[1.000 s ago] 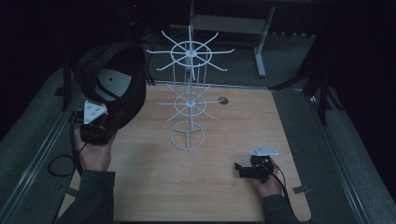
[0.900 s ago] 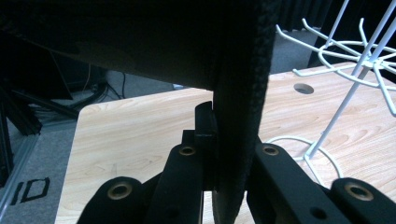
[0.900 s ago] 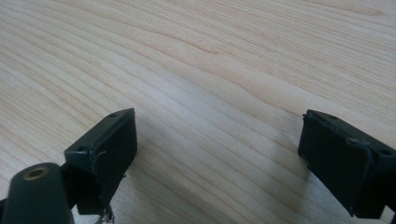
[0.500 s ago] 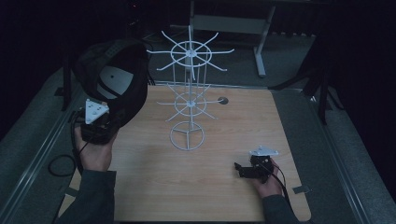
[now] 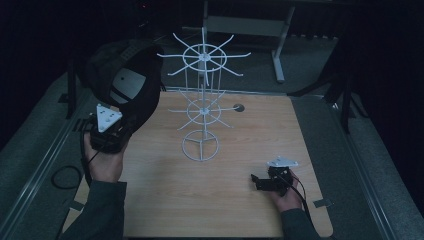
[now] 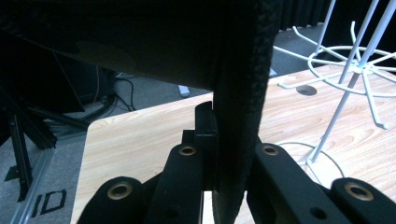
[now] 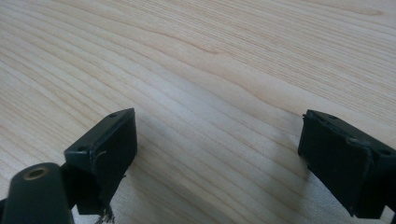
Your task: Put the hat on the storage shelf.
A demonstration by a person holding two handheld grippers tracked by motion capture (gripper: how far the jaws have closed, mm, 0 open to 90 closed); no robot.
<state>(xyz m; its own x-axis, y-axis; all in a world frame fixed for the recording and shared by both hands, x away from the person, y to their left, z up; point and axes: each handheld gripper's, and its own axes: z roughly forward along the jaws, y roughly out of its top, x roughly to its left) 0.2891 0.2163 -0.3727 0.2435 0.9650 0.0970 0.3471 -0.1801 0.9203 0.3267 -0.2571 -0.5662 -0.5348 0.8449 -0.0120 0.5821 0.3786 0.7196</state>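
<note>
My left tongs (image 5: pixel 111 131) are clamped on the rim of a black cap (image 5: pixel 122 82), which I hold up in the air off the left edge of the wooden surface (image 5: pixel 225 200), its open underside and pale inner label turned toward the high camera. In the left gripper view the dark fabric edge of the cap (image 6: pixel 240 93) runs down between the two jaws, which are pressed together on it; gripping at the rim leaves the crown hanging free, which I judge suits slipping it over a hook. The white wire rack (image 5: pixel 202 100) stands upright near the middle of the surface, two tiers of radial hooks on one post, just to the right of the cap and apart from it. My right tongs (image 5: pixel 267 181) rest low at the near right of the surface, jaws spread apart with bare wood between them, holding nothing; I judge they are parked clear of the rack.
</note>
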